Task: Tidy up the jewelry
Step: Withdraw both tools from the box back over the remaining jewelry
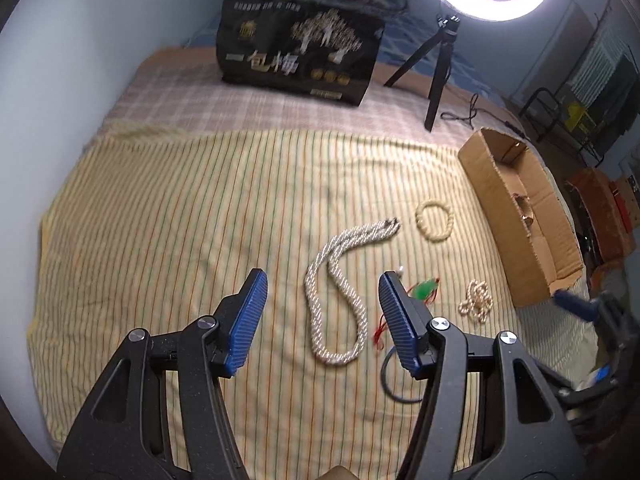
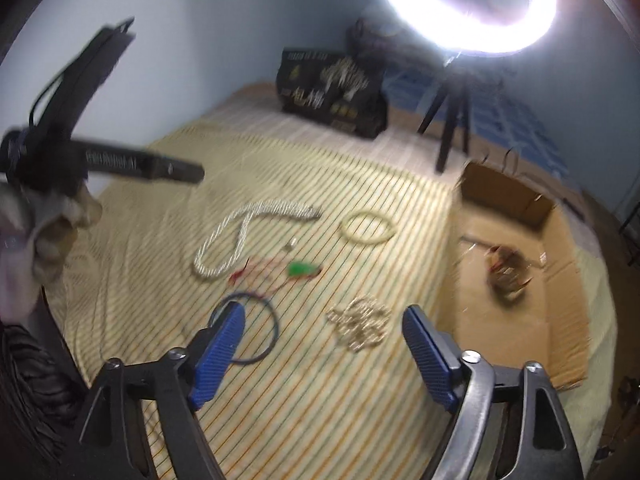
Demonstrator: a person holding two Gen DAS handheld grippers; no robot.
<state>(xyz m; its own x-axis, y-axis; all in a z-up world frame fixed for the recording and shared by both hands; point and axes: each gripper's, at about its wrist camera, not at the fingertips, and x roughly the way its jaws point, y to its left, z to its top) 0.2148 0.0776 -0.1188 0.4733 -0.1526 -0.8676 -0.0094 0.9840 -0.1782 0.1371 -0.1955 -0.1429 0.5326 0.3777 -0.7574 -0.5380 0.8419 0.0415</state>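
Jewelry lies on a striped yellow cloth (image 1: 160, 220). A white twisted necklace (image 1: 340, 292) (image 2: 240, 240) sits under my open left gripper (image 1: 324, 280), untouched. Nearby are a cream bead bracelet (image 1: 434, 222) (image 2: 368, 228), a green pendant on red cord (image 1: 426, 290) (image 2: 300, 269), a dark thin bangle (image 1: 390, 380) (image 2: 260, 328) and a heap of gold beads (image 1: 476, 302) (image 2: 360, 326). My right gripper (image 2: 324, 312) hovers open over the gold beads and holds nothing. A cardboard box (image 1: 500, 208) (image 2: 504, 196) at the right holds some jewelry (image 2: 508, 272).
A ring light on a black tripod (image 1: 438, 76) (image 2: 452, 120) stands behind the box. A black printed bag (image 1: 296, 52) (image 2: 332, 88) sits at the back of the bed, and a pale wall runs along the left. A hand (image 2: 48, 232) holds the left gripper's handle.
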